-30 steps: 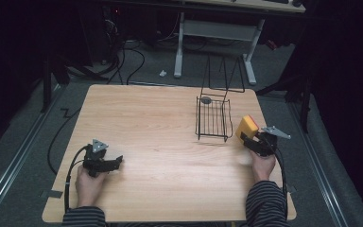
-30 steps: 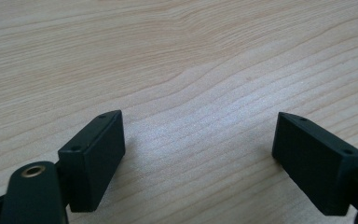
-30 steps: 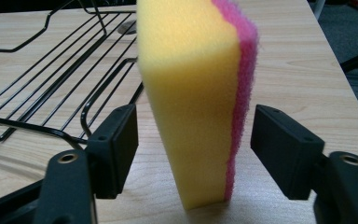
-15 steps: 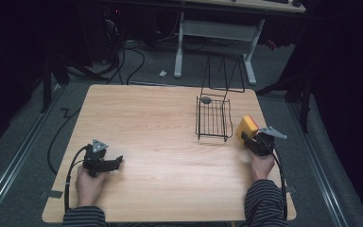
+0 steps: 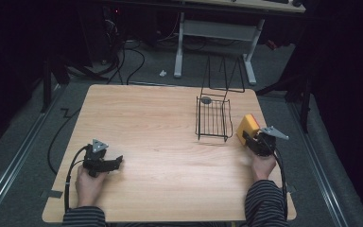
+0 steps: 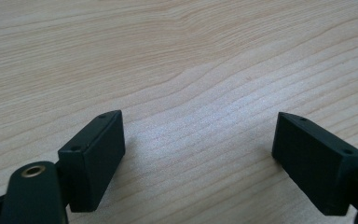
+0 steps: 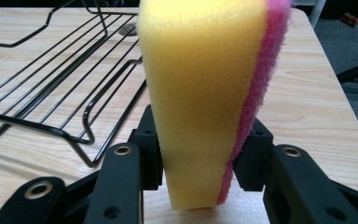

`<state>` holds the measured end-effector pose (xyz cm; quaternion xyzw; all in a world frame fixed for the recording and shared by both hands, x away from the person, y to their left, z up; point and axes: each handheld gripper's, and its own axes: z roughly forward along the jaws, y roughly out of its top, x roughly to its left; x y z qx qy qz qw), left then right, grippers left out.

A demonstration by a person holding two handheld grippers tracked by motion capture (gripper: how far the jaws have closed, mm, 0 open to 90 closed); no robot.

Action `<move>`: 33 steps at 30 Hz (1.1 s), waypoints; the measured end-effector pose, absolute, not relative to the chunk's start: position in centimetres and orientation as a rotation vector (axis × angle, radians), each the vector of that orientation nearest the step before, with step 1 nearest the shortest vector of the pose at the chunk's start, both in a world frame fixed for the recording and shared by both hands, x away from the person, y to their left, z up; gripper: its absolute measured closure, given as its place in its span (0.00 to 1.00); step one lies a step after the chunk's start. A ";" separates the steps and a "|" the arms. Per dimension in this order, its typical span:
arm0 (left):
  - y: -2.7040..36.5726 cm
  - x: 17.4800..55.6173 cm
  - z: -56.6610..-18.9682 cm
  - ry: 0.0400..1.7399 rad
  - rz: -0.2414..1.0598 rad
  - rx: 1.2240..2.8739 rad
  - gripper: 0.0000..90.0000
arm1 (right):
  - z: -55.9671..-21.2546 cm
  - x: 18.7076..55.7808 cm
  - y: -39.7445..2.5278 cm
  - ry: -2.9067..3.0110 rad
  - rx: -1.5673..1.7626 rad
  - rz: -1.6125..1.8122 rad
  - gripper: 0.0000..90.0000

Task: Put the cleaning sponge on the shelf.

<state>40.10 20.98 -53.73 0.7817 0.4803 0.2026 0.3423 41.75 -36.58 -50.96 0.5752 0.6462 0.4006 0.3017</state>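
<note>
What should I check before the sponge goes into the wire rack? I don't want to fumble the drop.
1. Grip: right tongs squeeze the sponge from both sides, low on it. Ok.
2. Sponge pose: upright, yellow foam with pink pad on one side. Ok.
3. Wire rack: beside the sponge, not touching. Ok.
4. Rack contents: a small round grey thing lies at its far end; the rest looks free. Ok.
5. Left tongs: open over bare table, away from the rack. Ok.
6. Clearance over the rack's rim: cannot tell.
</note>
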 end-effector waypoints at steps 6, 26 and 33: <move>21.0 40.1 -53.7 1.249 0.527 2.032 0.20 | -50.3 41.3 -36.6 1.717 1.499 1.092 0.68; 21.0 40.1 -53.7 1.249 0.524 2.029 0.20 | -48.1 39.6 -36.5 1.731 1.438 1.112 0.68; 21.0 40.1 -53.7 1.250 0.525 2.028 0.20 | -47.3 39.4 -36.1 1.734 1.402 1.122 0.68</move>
